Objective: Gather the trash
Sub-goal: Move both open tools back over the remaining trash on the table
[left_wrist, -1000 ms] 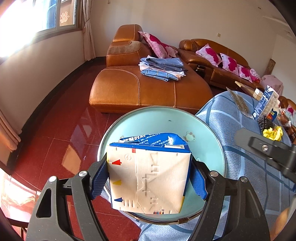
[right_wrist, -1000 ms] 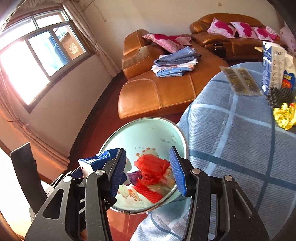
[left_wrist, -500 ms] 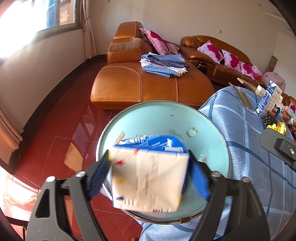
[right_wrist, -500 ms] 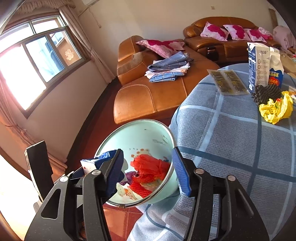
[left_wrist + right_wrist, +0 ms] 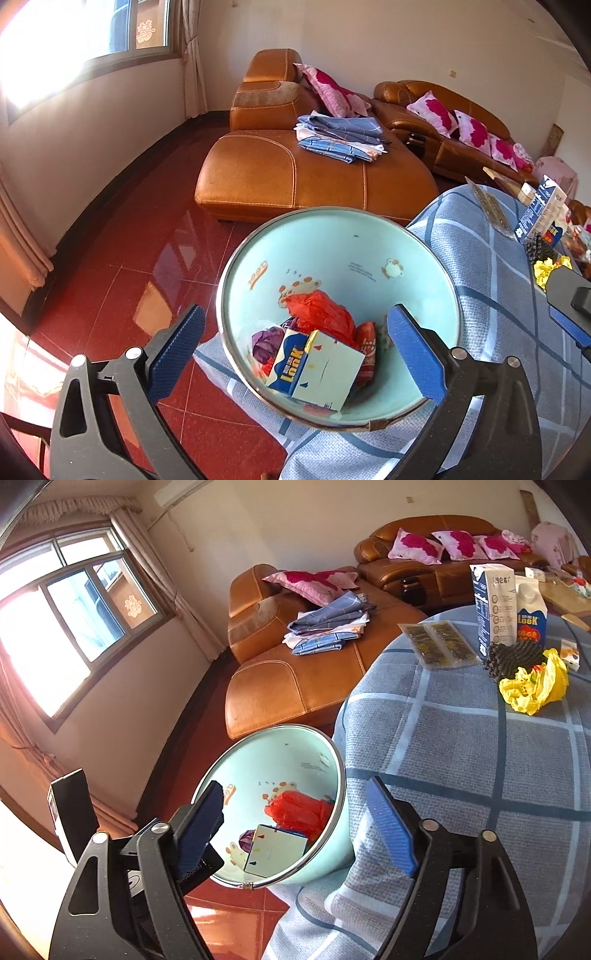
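A light-blue trash bin (image 5: 369, 243) stands on the floor against the table edge; it also shows in the right wrist view (image 5: 325, 871). Inside it lie a blue-and-white carton (image 5: 317, 369), red plastic wrap (image 5: 317, 310) and a purple scrap (image 5: 266, 339). The carton shows in the right wrist view too (image 5: 275, 854). My left gripper (image 5: 295, 354) is open and empty above the bin. My right gripper (image 5: 295, 827) is open and empty over the bin's rim. Yellow crumpled plastic (image 5: 533, 686) lies on the table.
The round table carries a blue checked cloth (image 5: 461, 746), two upright milk cartons (image 5: 495, 605), a dark spiky object (image 5: 513, 661) and flat snack packets (image 5: 437, 644). An orange leather sofa (image 5: 295, 173) with folded cloths stands behind. The floor is red tile (image 5: 122, 266).
My left gripper opened and let go of the carton, which dropped into the bin. The right gripper drew back and up a little.
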A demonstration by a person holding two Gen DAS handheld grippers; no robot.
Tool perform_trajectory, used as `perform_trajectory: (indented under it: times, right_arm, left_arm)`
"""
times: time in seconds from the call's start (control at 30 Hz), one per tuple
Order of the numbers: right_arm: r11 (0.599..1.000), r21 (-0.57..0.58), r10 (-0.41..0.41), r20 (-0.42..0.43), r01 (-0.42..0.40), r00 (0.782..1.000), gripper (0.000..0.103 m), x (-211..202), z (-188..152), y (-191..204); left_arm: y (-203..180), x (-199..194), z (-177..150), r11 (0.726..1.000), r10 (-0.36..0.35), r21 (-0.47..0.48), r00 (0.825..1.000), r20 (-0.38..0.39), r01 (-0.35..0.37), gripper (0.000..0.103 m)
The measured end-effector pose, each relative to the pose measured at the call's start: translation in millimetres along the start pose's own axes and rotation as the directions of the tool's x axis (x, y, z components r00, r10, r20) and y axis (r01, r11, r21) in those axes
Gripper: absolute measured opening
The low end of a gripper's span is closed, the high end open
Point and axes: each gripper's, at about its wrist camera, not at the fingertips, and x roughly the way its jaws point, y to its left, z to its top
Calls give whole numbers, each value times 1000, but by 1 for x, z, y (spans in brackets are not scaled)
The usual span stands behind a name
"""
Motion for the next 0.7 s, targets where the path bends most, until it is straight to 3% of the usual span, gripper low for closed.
perform_trajectory:
  times: [0.2, 0.5, 0.7]
  right_arm:
    - [1000, -3, -10, -10, 10, 1000, 83, -4, -6, 4]
    - [997, -28, -65, 65, 67, 996, 90, -23, -18, 9]
    - [997, -6, -81, 50, 82, 995, 90, -30, -27, 3]
  left_arm:
    - [7, -10, -6, 1000, 16, -12, 1000, 0, -16, 97]
    - [10, -27, -16, 1000, 23, -16, 1000, 8, -23, 97]
    - [9, -40, -24, 1000, 14, -16, 1000, 20, -14, 97]
